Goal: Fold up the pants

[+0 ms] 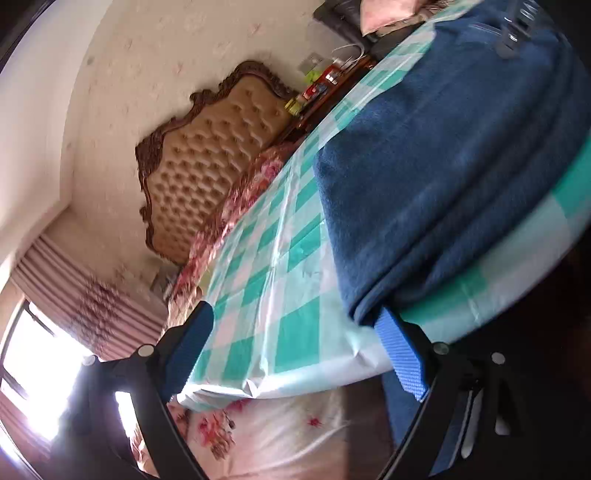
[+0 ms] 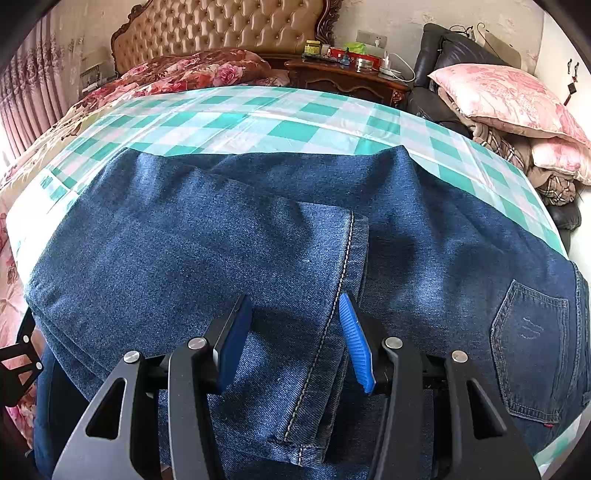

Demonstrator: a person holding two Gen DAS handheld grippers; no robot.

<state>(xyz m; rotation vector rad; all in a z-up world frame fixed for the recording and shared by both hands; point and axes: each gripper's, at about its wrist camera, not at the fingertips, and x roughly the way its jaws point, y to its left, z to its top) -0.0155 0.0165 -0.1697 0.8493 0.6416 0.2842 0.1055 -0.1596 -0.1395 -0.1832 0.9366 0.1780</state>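
Note:
Dark blue jeans [image 2: 184, 240] lie on a green checked cloth [image 2: 258, 122], one leg folded over with its stitched hem [image 2: 345, 258] running toward me. My right gripper [image 2: 295, 325] stands half open astride that hem end. Denim lies flat between the fingers and both pad faces show bare. In the left wrist view, which is rolled, the jeans [image 1: 443, 147] fill the right side. My left gripper [image 1: 295, 332] is wide open at the cloth's near edge. Its right fingertip [image 1: 388, 325] is at the jeans' folded edge, with nothing pinched. The left gripper's black frame [image 2: 22, 354] shows at the left border.
A tufted headboard [image 2: 221, 29] and floral bedding [image 2: 192, 70] lie behind the cloth. A wooden nightstand [image 2: 347, 77] carries several jars. Pink pillows [image 2: 509, 96] are piled on a dark chair at the right. A curtained bright window [image 1: 37, 369] is at the left.

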